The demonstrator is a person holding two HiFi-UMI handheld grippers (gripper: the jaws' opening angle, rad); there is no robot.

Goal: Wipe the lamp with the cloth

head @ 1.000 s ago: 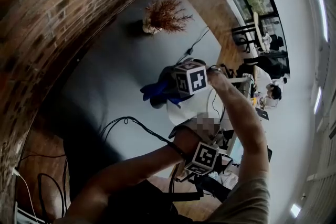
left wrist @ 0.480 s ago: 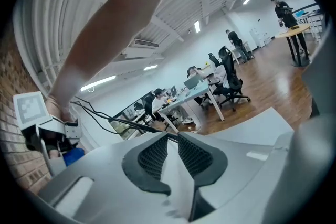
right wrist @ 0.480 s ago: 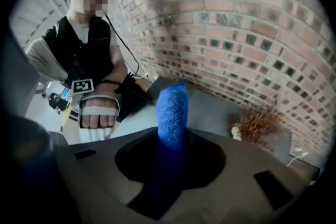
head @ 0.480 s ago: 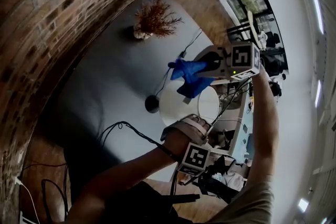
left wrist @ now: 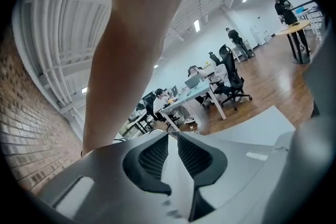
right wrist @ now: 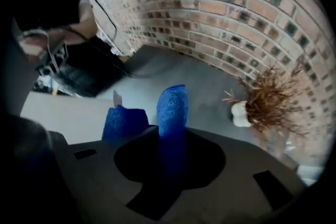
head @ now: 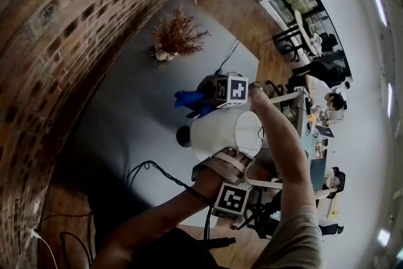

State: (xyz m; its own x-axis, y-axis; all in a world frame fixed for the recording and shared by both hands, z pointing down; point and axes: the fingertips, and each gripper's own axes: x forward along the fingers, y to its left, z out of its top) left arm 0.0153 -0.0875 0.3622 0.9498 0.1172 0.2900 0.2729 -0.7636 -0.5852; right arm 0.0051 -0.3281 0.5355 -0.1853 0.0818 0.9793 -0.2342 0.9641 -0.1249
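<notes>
My left gripper has just been closing and now pinches the white shade of the lamp at its rim, in the middle of the head view. My right gripper is clenched on the blue cloth, just above the shade in the frame, over the grey table.

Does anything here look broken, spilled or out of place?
Nothing broken or spilled. The only oddity: the white lampshade is pinched at its rim by the left claw, whose jaws have just been closing, while the right claw holds a bunched blue cloth.
</notes>
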